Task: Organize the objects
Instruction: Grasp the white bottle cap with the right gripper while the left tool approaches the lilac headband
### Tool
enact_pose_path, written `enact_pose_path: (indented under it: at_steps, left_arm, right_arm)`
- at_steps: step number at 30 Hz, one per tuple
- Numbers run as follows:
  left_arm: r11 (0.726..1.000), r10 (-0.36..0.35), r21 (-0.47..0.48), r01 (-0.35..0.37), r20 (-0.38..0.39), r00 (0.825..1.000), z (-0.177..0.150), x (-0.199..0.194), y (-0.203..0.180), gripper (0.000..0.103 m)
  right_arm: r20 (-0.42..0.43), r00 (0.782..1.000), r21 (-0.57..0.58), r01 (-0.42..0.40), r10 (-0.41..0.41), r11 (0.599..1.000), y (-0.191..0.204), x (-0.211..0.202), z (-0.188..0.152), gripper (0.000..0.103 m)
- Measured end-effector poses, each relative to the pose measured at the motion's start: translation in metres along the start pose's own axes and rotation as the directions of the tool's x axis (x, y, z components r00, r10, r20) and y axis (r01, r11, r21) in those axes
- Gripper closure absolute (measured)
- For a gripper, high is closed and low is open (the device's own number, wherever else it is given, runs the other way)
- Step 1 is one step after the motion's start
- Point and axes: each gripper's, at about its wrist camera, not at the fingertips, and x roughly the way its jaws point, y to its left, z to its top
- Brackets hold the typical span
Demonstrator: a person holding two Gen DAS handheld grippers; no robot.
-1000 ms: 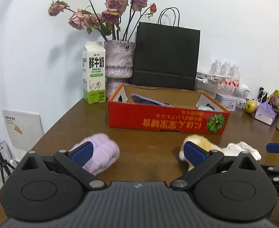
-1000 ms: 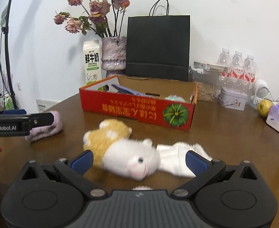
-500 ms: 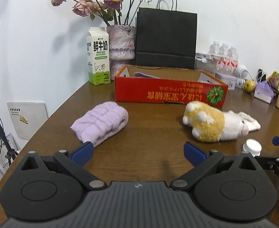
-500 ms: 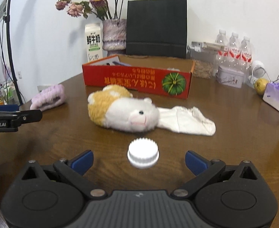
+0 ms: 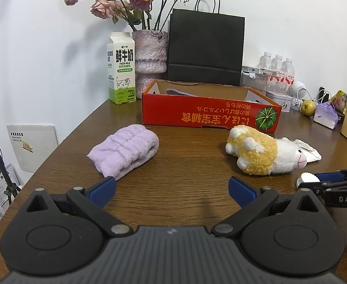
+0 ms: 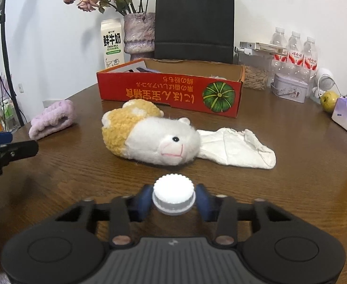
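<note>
Surface: brown wooden table (image 6: 291,189) against a white wall, cluttered along the back edge.
Cap: white ribbed bottle cap (image 6: 173,197) standing on the table, in front of the plush toy (image 6: 154,137).
Right gripper (image 6: 173,200): jaws closing, both blue pads against the cap's sides.
Left gripper (image 5: 172,189): jaws spread wide, nothing between them (towel (image 5: 123,151) just ahead).
Destination: red cardboard box (image 6: 171,92) behind the toy, likely.
Risk: the shallow cap could pop out if pinched off-centre, or snag the toy or white sock (image 6: 239,148) on the way over.
</note>
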Motion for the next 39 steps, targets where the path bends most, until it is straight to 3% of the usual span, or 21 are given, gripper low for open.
enact_pose_path:
  at_steps: [20,26,30,39]
  left_arm:
    - [0.999,0.017,-0.031,-0.017,-0.005,1.0,0.003,0.0,0.008,0.0]
    - [0.996,0.08,0.042,-0.08,0.006,0.997,0.017,0.006,0.021,0.0]
    - [0.985,0.137,0.103,-0.137,0.001,0.991,0.031,0.021,0.031,0.0]
    - [0.988,0.121,0.108,-0.114,-0.067,0.99,0.043,0.078,0.05,0.0]
  right_arm:
    - [0.107,0.993,0.012,0.055,-0.056,0.998,-0.002,-0.016,-0.001,0.064]
    - [0.113,0.992,0.017,0.053,-0.055,0.998,-0.003,-0.017,-0.002,0.064]
    - [0.111,0.992,0.023,0.052,-0.055,0.998,-0.004,-0.017,-0.002,0.064]
    - [0.107,0.992,0.03,0.057,-0.06,0.998,-0.005,-0.016,-0.002,0.064]
